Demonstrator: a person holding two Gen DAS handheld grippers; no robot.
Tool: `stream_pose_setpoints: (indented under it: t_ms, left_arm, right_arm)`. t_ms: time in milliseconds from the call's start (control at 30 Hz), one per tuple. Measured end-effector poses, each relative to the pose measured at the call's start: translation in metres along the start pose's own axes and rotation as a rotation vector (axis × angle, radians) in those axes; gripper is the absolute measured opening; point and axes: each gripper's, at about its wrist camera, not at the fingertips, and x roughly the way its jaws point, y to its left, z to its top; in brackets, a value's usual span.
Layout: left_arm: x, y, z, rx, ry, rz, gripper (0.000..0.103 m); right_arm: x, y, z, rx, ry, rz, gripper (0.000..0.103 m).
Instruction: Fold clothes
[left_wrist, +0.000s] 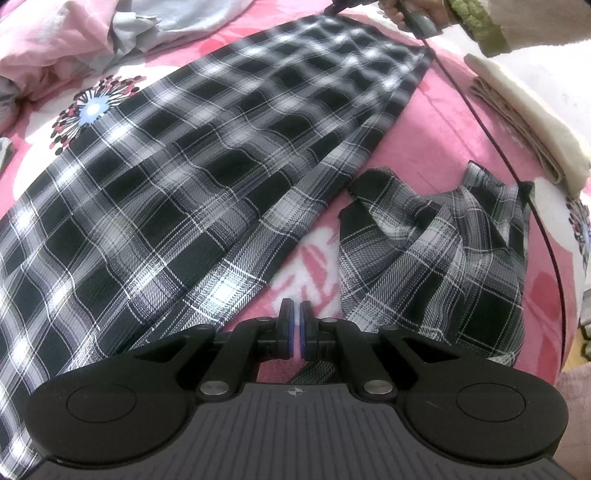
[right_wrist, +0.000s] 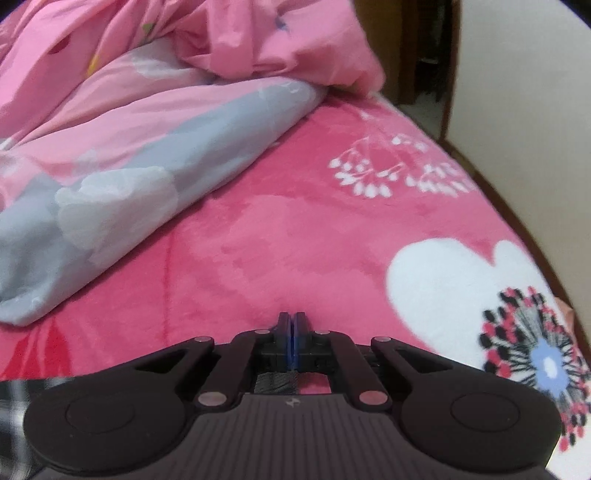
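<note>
While both pairs of jaws stand pressed together, neither pinches anything that can be seen: the left gripper (left_wrist: 294, 314) hovers with its blue pads meeting over bare blanket, and the right gripper (right_wrist: 291, 325) is likewise closed, though a scrap of plaid shows under its linkage, so whether it traps cloth there I cannot tell. Taking the plaid garment (left_wrist: 177, 192) as the landmark, the left gripper sits at its near edge, in the gap between the long flat panel and the crumpled plaid section (left_wrist: 424, 266) to the panel's right; that placement looks chosen to start gathering or smoothing the loose part. At the garment's far corner a person's hand (left_wrist: 410, 11) holds the other tool, probably to pin or tug that end taut so the cloth lies flat for a fold. A thin black cable (left_wrist: 476, 107) runs from that hand down past the crumpled section. Beyond the garment's right side lies one folded cream cloth (left_wrist: 528, 122), seemingly already finished and set apart. Past its far edge a rumpled pink-and-grey quilt (right_wrist: 122, 177) is bunched out of the way. Everything rests on the pink floral blanket (right_wrist: 295, 240). By count: two grippers, one plaid garment showing as two portions, one folded cream piece, one quilt, one cable.
</note>
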Motion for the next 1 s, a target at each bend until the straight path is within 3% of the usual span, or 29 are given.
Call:
stream_pose_setpoints:
  t_ms: [133,233,367,467,533,567,667,800,867,1000]
  left_arm:
    - [0.000,-0.003,-0.001,0.014,-0.004,0.008,0.002]
    - [-0.001,-0.003,-0.001,0.019,-0.010,0.010,0.002]
    - [-0.004,-0.001,-0.002,0.001,-0.018,0.008,0.002]
    - [-0.004,0.000,-0.001,-0.013,-0.016,0.007,0.002]
    - [-0.005,0.001,0.000,-0.029,-0.015,0.004,0.002]
    - [-0.005,0.002,0.000,-0.039,-0.016,0.002,0.002]
    - [-0.009,0.004,0.000,-0.075,-0.018,-0.007,0.004]
    - [-0.026,0.011,-0.005,-0.150,-0.025,-0.056,0.015]
    - [-0.037,0.014,-0.010,-0.188,-0.046,-0.059,0.015]
    - [-0.057,0.027,-0.015,-0.305,-0.114,-0.034,0.018]
  right_arm:
    - [-0.011,-0.019,0.008,0.065,-0.009,-0.083,0.002]
    - [-0.042,-0.030,0.007,0.066,-0.003,-0.078,0.002]
    - [-0.090,-0.017,-0.009,0.002,0.107,0.085,0.002]
    - [-0.118,0.009,-0.036,-0.071,0.235,0.267,0.003]
    - [-0.124,0.026,-0.060,-0.151,0.317,0.317,0.003]
    - [-0.122,0.031,-0.072,-0.195,0.357,0.294,0.003]
    - [-0.106,0.021,-0.098,-0.226,0.426,0.045,0.001]
    - [-0.126,0.028,-0.084,-0.171,0.340,-0.111,0.003]
    - [-0.143,0.055,-0.077,-0.225,0.276,-0.062,0.003]
    - [-0.173,0.143,-0.078,-0.399,0.191,0.250,0.003]
